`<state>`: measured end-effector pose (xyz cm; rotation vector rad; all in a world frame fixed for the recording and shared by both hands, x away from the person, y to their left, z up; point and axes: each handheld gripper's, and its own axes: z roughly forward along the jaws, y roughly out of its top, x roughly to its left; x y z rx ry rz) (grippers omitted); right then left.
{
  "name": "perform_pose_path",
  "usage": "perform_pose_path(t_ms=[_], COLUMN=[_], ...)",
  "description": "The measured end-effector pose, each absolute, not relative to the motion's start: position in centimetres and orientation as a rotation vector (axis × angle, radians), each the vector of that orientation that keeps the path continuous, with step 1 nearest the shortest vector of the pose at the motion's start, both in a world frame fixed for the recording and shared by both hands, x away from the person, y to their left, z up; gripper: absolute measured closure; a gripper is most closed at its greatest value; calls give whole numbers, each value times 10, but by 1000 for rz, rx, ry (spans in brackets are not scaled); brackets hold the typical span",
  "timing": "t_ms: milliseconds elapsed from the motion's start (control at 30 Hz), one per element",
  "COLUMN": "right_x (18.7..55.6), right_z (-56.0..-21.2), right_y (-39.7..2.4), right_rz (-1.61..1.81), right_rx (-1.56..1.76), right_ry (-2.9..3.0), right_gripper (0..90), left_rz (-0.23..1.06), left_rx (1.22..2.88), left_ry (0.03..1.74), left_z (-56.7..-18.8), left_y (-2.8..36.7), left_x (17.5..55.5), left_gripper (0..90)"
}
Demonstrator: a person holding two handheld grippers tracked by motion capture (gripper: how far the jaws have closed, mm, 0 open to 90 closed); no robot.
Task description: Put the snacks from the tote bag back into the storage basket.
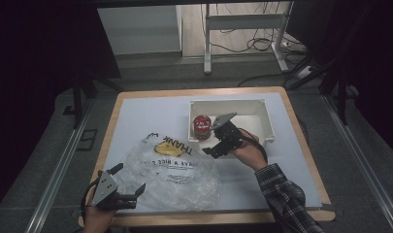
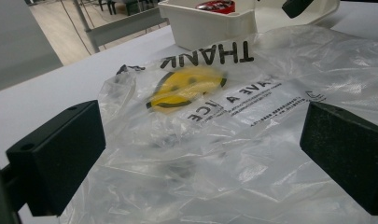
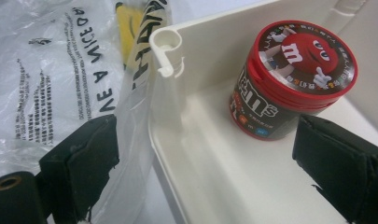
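A crumpled clear plastic bag (image 1: 170,170) printed with a yellow smiley and black lettering lies on the white tabletop, front centre. Behind it stands a white box (image 1: 262,121) holding a red-lidded M&M's tub (image 1: 202,127) in its left end. My left gripper (image 1: 129,177) rests at the bag's near left edge. In the left gripper view its jaws are open on either side of the bag (image 2: 214,140) without pressing it. My right gripper (image 1: 211,143) is open at the box's front left corner. One jaw is outside and one inside the box wall (image 3: 177,116), with the tub (image 3: 294,79) just ahead.
The white tabletop (image 1: 145,111) has a wooden border. A plaid sleeve (image 1: 281,194) reaches in from the lower right. Beyond the far edge are metal desk legs (image 1: 207,43) and loose cables on the floor.
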<state>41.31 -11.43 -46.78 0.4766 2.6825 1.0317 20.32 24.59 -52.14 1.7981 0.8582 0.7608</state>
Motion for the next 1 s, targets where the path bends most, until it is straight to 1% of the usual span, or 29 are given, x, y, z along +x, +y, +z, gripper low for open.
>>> perform_pose_path(t_ms=[1000], right_x=[392], right_z=[-466], right_y=[-128], right_rz=[1085], right_rx=[478], right_ry=[2660], right_gripper=[74], left_rz=[765], left_rx=[1796], left_ry=[857], left_z=[-521], left_y=[246], left_x=[203], left_gripper=[0])
